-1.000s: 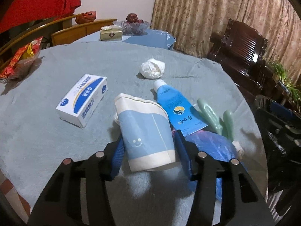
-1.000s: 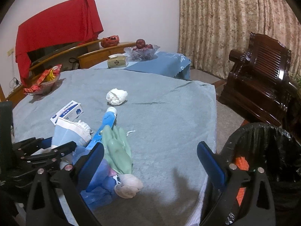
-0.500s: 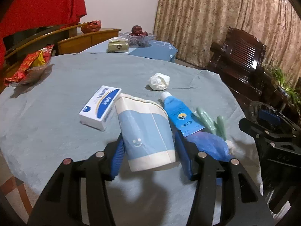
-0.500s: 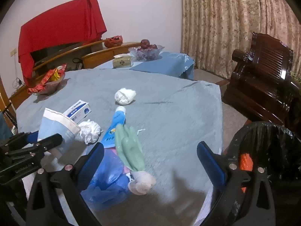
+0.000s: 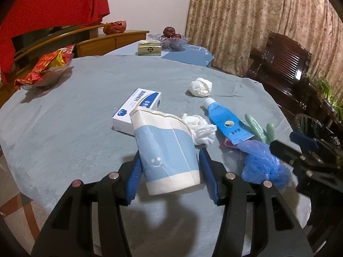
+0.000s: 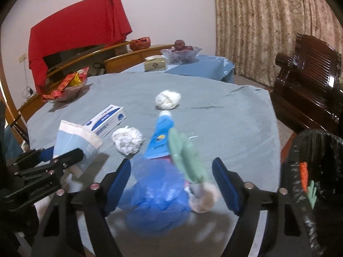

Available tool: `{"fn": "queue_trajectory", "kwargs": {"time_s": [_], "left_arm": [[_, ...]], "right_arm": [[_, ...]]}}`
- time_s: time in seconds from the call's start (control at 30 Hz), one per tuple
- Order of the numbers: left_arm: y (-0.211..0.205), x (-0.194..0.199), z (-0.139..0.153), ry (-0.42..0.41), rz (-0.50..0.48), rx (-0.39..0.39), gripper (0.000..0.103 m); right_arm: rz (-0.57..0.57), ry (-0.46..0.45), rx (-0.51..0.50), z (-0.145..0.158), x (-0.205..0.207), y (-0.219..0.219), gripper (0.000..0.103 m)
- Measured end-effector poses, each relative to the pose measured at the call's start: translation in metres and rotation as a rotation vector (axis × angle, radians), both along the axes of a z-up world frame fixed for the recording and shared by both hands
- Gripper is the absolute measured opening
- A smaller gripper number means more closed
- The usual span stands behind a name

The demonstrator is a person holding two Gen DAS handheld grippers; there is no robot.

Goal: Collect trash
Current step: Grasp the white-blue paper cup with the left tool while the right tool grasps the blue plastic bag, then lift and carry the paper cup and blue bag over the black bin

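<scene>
1. Left gripper (image 5: 169,171): clamped on a blue-and-white paper cup (image 5: 165,150), held tilted above the near edge of the grey-clothed table (image 5: 64,117).
2. Right gripper (image 6: 171,184): jaws closing around a blue plastic bag (image 6: 158,197) and green glove (image 6: 186,158); pads not yet touching.
3. Table litter: two crumpled tissues (image 6: 127,142), blue tube (image 6: 159,138), white-blue box (image 6: 107,120).
4. Black-lined trash bin (image 6: 310,171): right of the table.
</scene>
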State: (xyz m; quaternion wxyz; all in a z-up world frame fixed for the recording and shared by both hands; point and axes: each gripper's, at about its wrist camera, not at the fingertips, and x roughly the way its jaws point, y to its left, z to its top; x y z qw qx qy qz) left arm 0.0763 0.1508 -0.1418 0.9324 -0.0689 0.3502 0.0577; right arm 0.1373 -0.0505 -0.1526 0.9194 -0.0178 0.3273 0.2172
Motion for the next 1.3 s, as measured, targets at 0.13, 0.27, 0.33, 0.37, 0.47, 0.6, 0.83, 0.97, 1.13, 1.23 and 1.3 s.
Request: {"fn": "queue_trajectory", "kwargs": {"time_s": [0.13,0.27,0.33,0.37,0.47,0.6,0.83,0.97,1.13,1.23,1.3], "left_arm": [[0.005,-0.002,-0.001,-0.001,0.011,0.003,0.05],[0.012,-0.003,-0.002,0.003,0.024,-0.003,0.05],[0.015,-0.003,-0.002,0.004,0.028,-0.006,0.05],[0.015,-0.003,-0.002,0.005,0.028,-0.008,0.05],[0.014,-0.003,-0.002,0.003,0.026,-0.009,0.05],[0.008,-0.004,0.001,-0.007,0.013,-0.005,0.05],[0.001,-0.005,0.01,-0.025,0.002,-0.004,0.05],[-0.004,-0.005,0.016,-0.04,-0.004,-0.003,0.05],[-0.011,-0.005,0.027,-0.064,-0.018,-0.002,0.05],[-0.017,-0.004,0.034,-0.076,-0.029,0.0,0.05],[-0.021,-0.003,0.038,-0.084,-0.039,0.001,0.05]], "right_arm": [[0.012,0.021,-0.016,-0.013,-0.002,0.011,0.064],[0.032,0.06,-0.041,-0.028,-0.002,0.017,0.053],[0.035,0.062,-0.053,-0.03,-0.003,0.019,0.047],[0.037,0.06,-0.053,-0.03,-0.003,0.018,0.042],[0.052,0.064,-0.035,-0.025,-0.001,0.015,0.023],[0.064,0.054,-0.026,-0.018,-0.004,0.01,0.012],[0.073,0.027,0.01,0.003,-0.008,0.002,0.009],[0.07,0.006,0.032,0.017,-0.009,-0.003,0.009],[0.062,-0.021,0.059,0.036,-0.009,-0.011,0.009],[0.051,-0.037,0.07,0.044,-0.009,-0.016,0.009],[0.044,-0.044,0.077,0.049,-0.009,-0.022,0.009]]}}
